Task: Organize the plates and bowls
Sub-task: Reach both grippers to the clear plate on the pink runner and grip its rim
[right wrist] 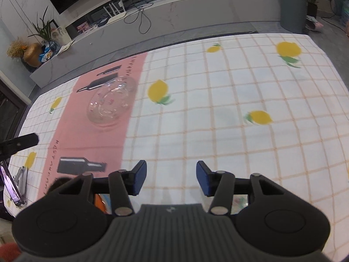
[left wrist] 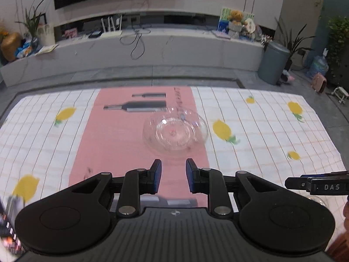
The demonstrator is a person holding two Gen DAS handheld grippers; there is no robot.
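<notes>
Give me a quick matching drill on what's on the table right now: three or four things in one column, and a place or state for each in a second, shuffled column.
Things:
1. glass dish
2. left gripper
3. right gripper
4. phone

Places or states:
A. propped on a stand at the table's left edge
B. resting on the pink runner, near the printed bottles
C. jaws apart with nothing between them, over the white checked cloth
D. jaws a little apart with nothing between them, over the pink runner

Pairs: 1-B, 2-D, 3-C, 4-A
</notes>
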